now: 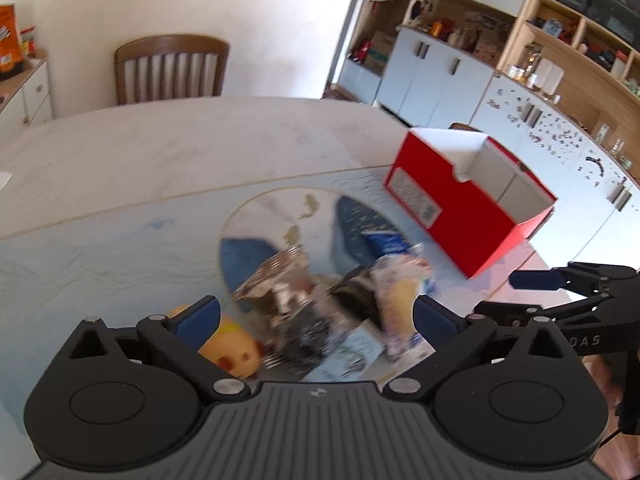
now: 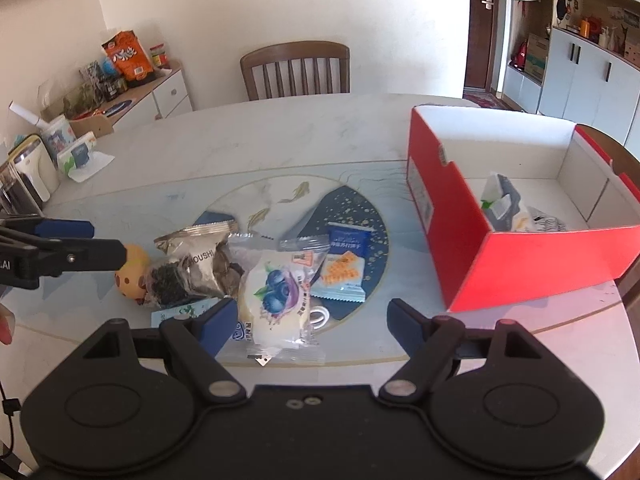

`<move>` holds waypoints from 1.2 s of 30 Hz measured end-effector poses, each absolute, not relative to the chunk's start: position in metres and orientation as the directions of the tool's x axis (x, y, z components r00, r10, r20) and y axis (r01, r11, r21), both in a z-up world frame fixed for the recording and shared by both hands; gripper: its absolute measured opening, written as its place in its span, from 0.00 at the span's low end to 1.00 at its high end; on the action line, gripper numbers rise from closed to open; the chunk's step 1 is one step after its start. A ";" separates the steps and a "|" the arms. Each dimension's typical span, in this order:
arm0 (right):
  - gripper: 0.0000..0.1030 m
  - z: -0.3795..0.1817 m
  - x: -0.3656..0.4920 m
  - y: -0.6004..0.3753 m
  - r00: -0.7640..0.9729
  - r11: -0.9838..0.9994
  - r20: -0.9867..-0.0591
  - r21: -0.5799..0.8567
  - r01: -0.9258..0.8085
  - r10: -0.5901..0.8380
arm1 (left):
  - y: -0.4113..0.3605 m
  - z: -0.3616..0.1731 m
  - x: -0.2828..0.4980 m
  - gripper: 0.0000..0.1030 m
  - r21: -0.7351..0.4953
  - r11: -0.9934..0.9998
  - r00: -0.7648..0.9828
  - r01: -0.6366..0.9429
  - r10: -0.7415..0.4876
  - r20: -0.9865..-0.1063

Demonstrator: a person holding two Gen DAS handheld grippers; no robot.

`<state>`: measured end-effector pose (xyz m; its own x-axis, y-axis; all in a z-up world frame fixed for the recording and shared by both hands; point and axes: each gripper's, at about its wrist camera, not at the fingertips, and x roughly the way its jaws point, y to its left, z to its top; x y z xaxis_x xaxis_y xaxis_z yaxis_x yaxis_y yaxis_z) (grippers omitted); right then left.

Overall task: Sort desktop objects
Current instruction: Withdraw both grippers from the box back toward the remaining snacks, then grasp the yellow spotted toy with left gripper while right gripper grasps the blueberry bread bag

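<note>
A pile of snack packets lies on the round fish-pattern mat [image 2: 360,216]: a silver packet [image 2: 192,264], a blueberry bread packet [image 2: 280,300] and a blue cracker packet [image 2: 344,264]. A yellow spotted ball [image 2: 132,276] rests at the pile's left. My left gripper [image 1: 316,312] is open wide just above the blurred silver packet [image 1: 280,280] and the ball [image 1: 236,344]. It also shows at the left edge of the right wrist view [image 2: 110,243]. My right gripper [image 2: 314,316] is open over the blueberry packet, with nothing between its pads. The red box [image 2: 520,268] on the right holds a few packets [image 2: 508,208].
A wooden chair [image 2: 296,68] stands behind the marble table [image 2: 280,132]. At the left, a sideboard [image 2: 160,92] carries snack bags, and a kettle [image 2: 28,168] and a tissue pack [image 2: 80,156] sit on the table's edge. White cabinets [image 2: 592,76] line the right wall.
</note>
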<state>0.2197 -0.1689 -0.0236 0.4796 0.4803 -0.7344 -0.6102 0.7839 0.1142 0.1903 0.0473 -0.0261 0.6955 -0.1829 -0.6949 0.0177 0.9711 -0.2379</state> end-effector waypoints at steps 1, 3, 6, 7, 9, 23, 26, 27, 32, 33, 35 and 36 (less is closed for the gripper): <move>0.79 -0.025 0.219 -0.167 0.479 0.783 -0.735 0.114 -0.611 0.481 | 0.052 -0.030 0.190 1.00 -0.239 0.971 0.690 0.006 -0.177 -0.702; 0.79 -0.028 0.220 -0.163 0.478 0.783 -0.735 0.114 -0.612 0.481 | 0.061 -0.038 0.191 1.00 -0.227 0.974 0.680 -0.018 -0.155 -0.717; 0.79 -0.032 0.222 -0.157 0.477 0.786 -0.738 0.116 -0.608 0.478 | 0.072 -0.048 0.195 1.00 -0.206 0.977 0.664 -0.055 -0.118 -0.738; 0.79 -0.033 0.223 -0.155 0.478 0.786 -0.739 0.113 -0.608 0.475 | 0.077 -0.052 0.196 1.00 -0.203 0.977 0.657 -0.068 -0.109 -0.746; 0.79 -0.035 0.223 -0.151 0.480 0.787 -0.741 0.106 -0.608 0.470 | 0.084 -0.058 0.199 1.00 -0.198 0.977 0.646 -0.082 -0.100 -0.757; 0.79 -0.050 0.231 -0.130 0.466 0.790 -0.754 0.111 -0.603 0.463 | 0.113 -0.090 0.223 1.00 -0.279 0.935 0.583 -0.219 -0.104 -0.806; 0.79 -0.054 0.232 -0.126 0.459 0.791 -0.758 0.122 -0.599 0.464 | 0.116 -0.098 0.226 0.99 -0.327 0.908 0.564 -0.262 -0.131 -0.815; 0.79 -0.055 0.232 -0.125 0.459 0.792 -0.760 0.119 -0.598 0.460 | 0.115 -0.101 0.226 0.99 -0.330 0.906 0.559 -0.267 -0.133 -0.818; 0.77 -0.063 0.233 -0.119 0.452 0.793 -0.774 0.105 -0.600 0.444 | 0.112 -0.105 0.229 0.99 -0.313 0.911 0.557 -0.270 -0.118 -0.822; 0.76 -0.064 0.233 -0.118 0.450 0.793 -0.776 0.103 -0.600 0.442 | 0.112 -0.105 0.230 0.97 -0.311 0.912 0.560 -0.268 -0.115 -0.821; 0.75 -0.067 0.234 -0.117 0.445 0.794 -0.781 0.105 -0.598 0.438 | 0.111 -0.105 0.231 0.94 -0.307 0.916 0.564 -0.259 -0.114 -0.818; 0.74 -0.068 0.235 -0.117 0.441 0.794 -0.783 0.107 -0.599 0.438 | 0.111 -0.105 0.232 0.90 -0.301 0.920 0.566 -0.253 -0.111 -0.817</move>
<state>0.2351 -0.1166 -0.0680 0.4413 0.4381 -0.7832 -0.5986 0.7939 0.1067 0.2319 0.1106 -0.1049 0.5657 -0.1114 -0.8171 -0.2531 0.9196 -0.3006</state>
